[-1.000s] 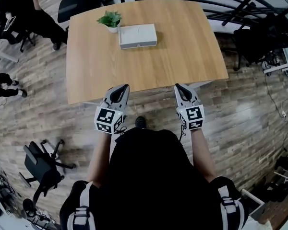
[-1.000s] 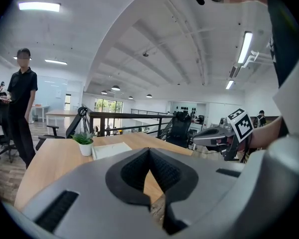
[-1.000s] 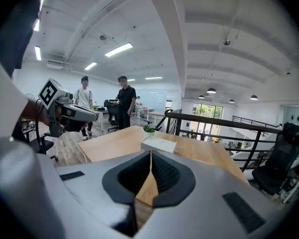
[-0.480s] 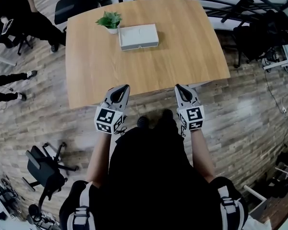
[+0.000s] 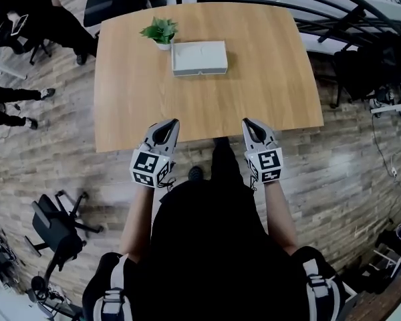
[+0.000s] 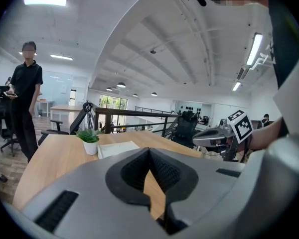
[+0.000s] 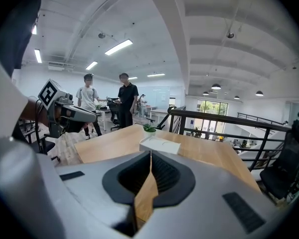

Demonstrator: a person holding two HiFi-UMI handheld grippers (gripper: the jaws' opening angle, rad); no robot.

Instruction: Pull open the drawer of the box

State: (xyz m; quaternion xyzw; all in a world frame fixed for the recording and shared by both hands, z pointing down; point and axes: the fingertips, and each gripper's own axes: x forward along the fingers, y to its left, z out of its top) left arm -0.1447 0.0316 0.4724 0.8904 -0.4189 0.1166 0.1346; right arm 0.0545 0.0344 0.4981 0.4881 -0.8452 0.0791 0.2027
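Open-plan office with wood-plank flooring, and a pale wooden worktop [image 5: 207, 105] at its centre. The white box [image 5: 199, 57] lies flat on the far part of it, just beside a small potted plant [image 5: 159, 31] at its left end, and its drawer appears not yet pulled. The box's long axis runs left to right, parallel to the far edge, with one long side turned toward the person. Which face carries the drawer front cannot be told from here.

Well short of the box, at the near edge, the left tool [image 5: 167, 127] and right tool [image 5: 251, 124] are held level and side by side. Both point across the wood toward the box. In each gripper view the jaws stand together at their tips with nothing between them, only bare worktop showing through the slit behind. The pose reads as a ready stance before the reach: both tools will probably have to travel most of the worktop's depth. One must part its jaws to take the drawer front, while the other may steady the light box so it does not slide.

Beyond, an office chair [image 5: 57, 226] stands at the left, a dark railing [image 5: 334, 5] curves past the far right corner, and bystanders [image 7: 127, 103] stand near desks.
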